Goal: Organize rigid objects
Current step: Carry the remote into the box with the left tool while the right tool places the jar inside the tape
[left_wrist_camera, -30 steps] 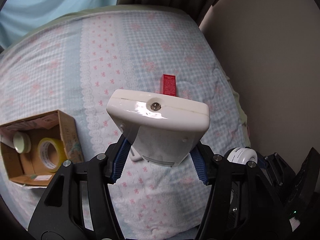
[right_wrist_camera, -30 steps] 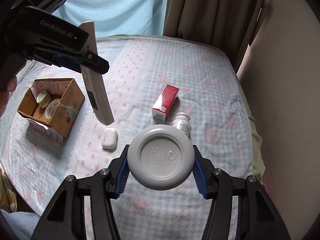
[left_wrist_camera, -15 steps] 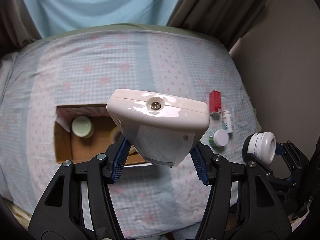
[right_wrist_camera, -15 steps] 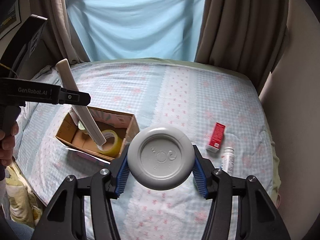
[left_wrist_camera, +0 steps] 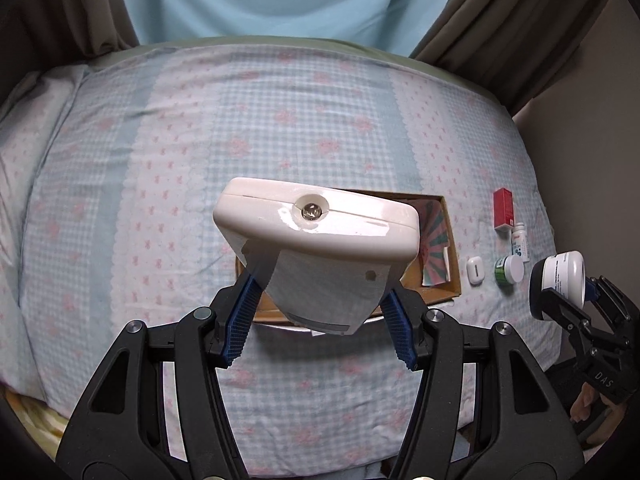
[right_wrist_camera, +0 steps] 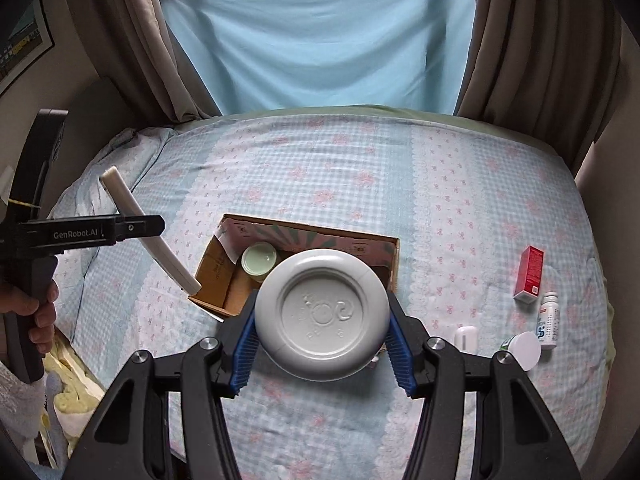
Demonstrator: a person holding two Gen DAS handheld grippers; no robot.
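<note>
Two grips loaded: left gripper (left_wrist_camera: 320,320) clamps flat white plastic remote (left_wrist_camera: 320,256), right gripper (right_wrist_camera: 322,344) clamps round white plastic jar (right_wrist_camera: 322,314), both poised above open brown cardboard box (right_wrist_camera: 394,256), likely for drop-in

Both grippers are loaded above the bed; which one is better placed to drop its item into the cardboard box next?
Probably the left. The left gripper holds the white remote right over the cardboard box, its lower end by the box's near wall. The right gripper with its white jar sits nearer the front edge.
</note>
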